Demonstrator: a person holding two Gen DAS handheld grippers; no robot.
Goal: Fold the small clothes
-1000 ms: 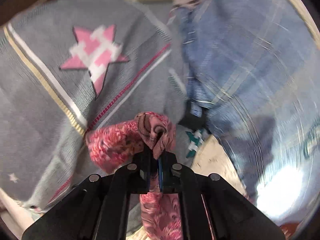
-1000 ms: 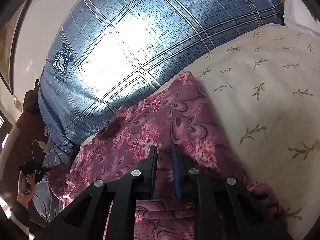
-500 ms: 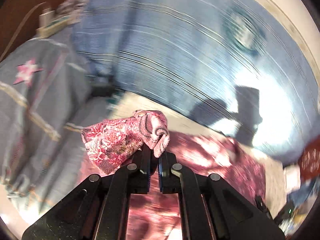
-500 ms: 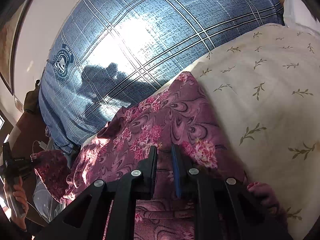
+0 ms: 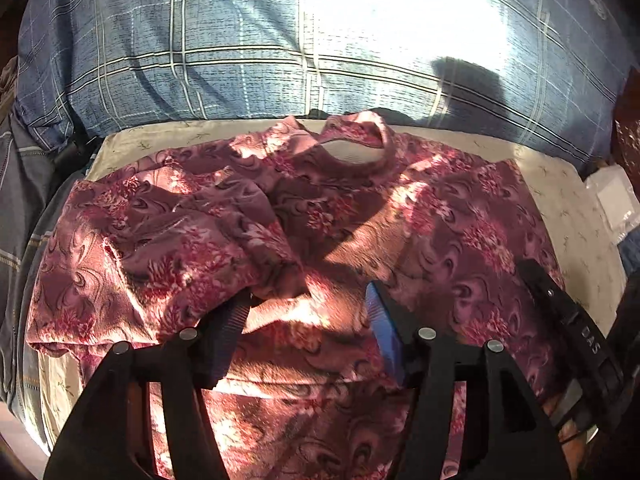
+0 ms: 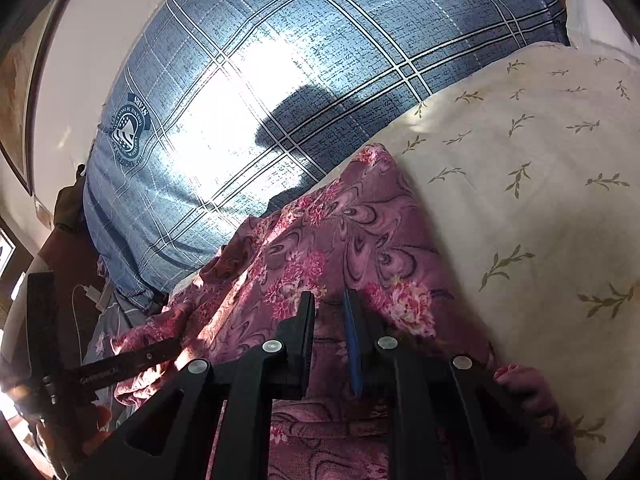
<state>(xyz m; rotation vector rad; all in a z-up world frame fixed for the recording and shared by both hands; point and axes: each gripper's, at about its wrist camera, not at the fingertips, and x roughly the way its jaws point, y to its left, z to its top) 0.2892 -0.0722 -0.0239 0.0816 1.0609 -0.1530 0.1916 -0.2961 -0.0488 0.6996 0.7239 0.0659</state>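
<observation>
Wide apart stand the jaws of the left gripper (image 5: 308, 312), with nothing pinched between them. Below and ahead of them the pink floral top (image 5: 460, 216) lies spread on a cream sheet (image 5: 568, 200), neckline at the far side. A folded-over flap of the top (image 5: 172, 248) lies ahead and to the left of the jaws, its edge touching the left finger (image 5: 228, 324). The right finger (image 5: 384, 328) carries a blue pad and rests over flat cloth. Beyond the top rises a blue plaid pillow (image 5: 240, 40). To the right of the jaws, the other gripper (image 5: 560, 312) lies across the top's right part.

From the right wrist, the jaws of the right gripper (image 6: 330, 320) stand close together, with only a narrow gap. Cloth of the top (image 6: 352, 232) shows in that gap, but whether it is pinched cannot be told. The top runs ahead and to the left of the jaws. Right of them lies the sheet (image 6: 540, 184) with its leaf sprigs. Ahead stands the pillow (image 6: 280, 40), bearing a round crest (image 6: 130, 132). Low on the left, the left gripper (image 6: 120, 368) reaches onto the top.
</observation>
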